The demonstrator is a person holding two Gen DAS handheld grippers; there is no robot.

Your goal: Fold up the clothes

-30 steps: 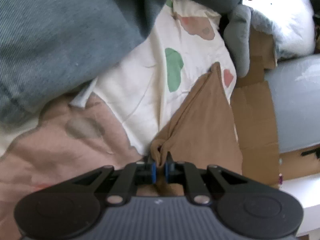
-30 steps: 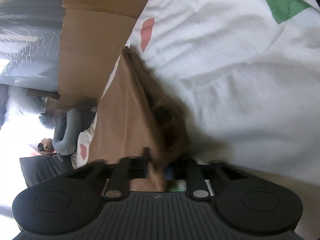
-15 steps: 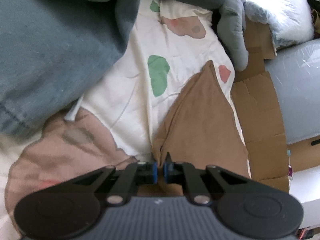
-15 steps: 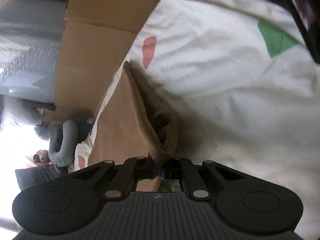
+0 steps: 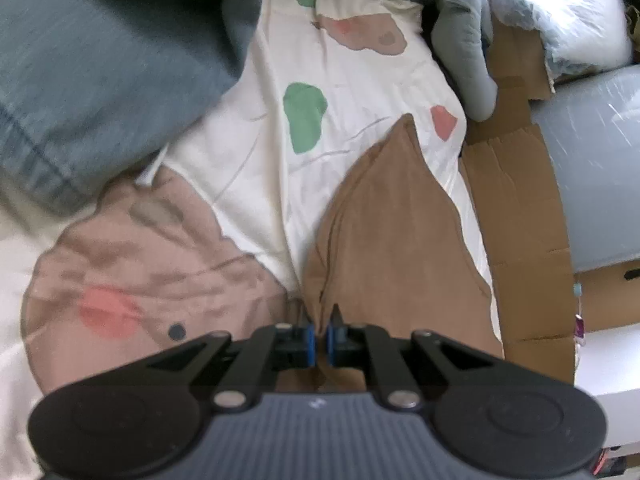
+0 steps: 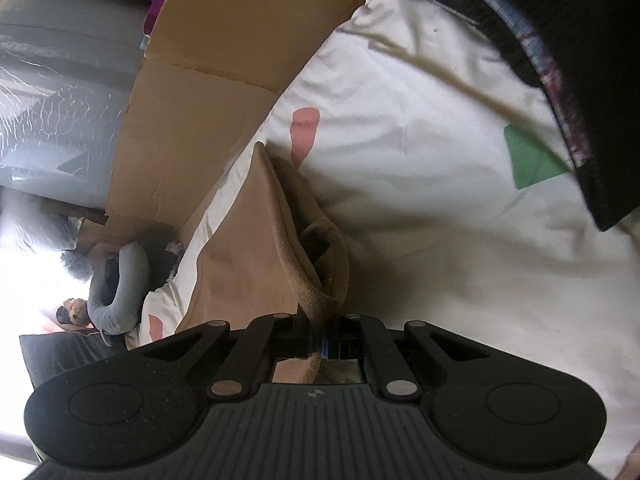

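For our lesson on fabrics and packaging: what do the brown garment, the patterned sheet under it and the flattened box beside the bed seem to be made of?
Brown garment: soft matte knit, probably cotton jersey or fleece; it drapes in limp folds with a fuzzy edge.
Patterned sheet: thin woven cotton, seemingly; fine creases, printed blotches.
Flattened box: corrugated cardboard, dull brown, with scored fold lines.

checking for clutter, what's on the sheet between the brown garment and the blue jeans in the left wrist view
Nothing. In the left wrist view only bare patterned bedsheet, with its green blotch, lies between the brown garment and the blue jeans.
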